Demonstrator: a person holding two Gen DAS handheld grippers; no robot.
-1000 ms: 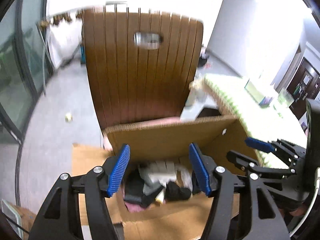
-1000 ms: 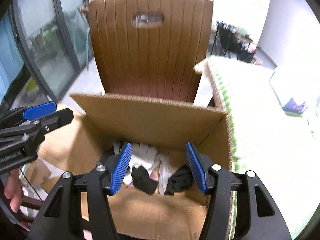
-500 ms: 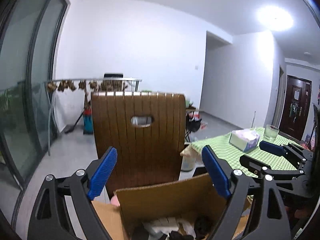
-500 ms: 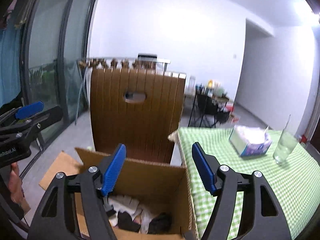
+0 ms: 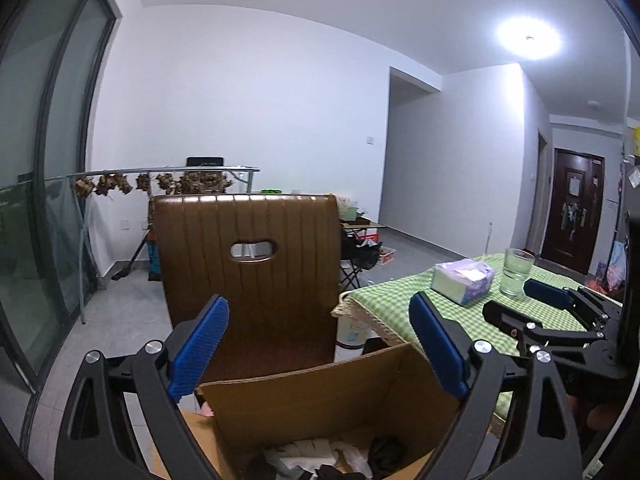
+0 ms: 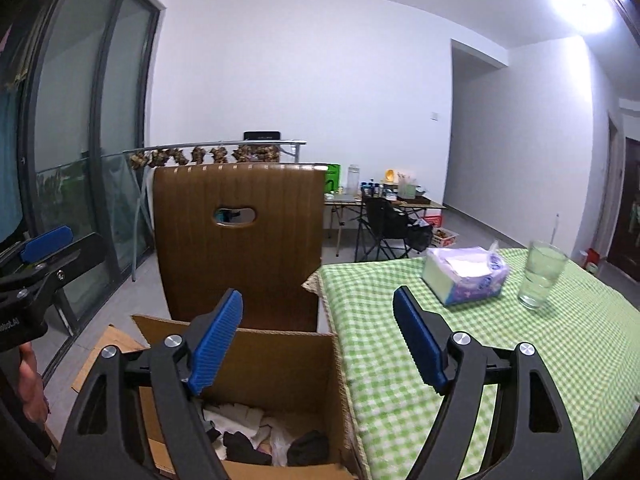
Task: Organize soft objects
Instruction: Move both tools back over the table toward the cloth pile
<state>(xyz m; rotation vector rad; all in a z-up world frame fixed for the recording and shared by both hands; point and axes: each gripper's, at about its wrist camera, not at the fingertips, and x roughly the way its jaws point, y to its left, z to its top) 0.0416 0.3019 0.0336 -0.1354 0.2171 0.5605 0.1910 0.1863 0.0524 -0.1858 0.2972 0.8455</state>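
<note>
Off to the right of my right claw I see the table (image 6: 500, 344) under a green checked cloth, carrying a tissue box (image 6: 466, 276) and, just beyond it to the right, a clear glass (image 6: 542, 274). Below and ahead of the claw, the cardboard box (image 6: 280, 364) sits against the table's edge, with a brown chair (image 6: 240, 248) behind it.

We see a home's living and dining room: a desk (image 6: 500, 344) under green checked cloth at the right carries a tissue box (image 6: 466, 276) and a glass of water (image 6: 542, 274), a brown chair (image 6: 240, 244) stands centre, glass balcony doors (image 6: 80, 160) fill the left, and a dark entrance door (image 5: 574, 228) is far right.
</note>
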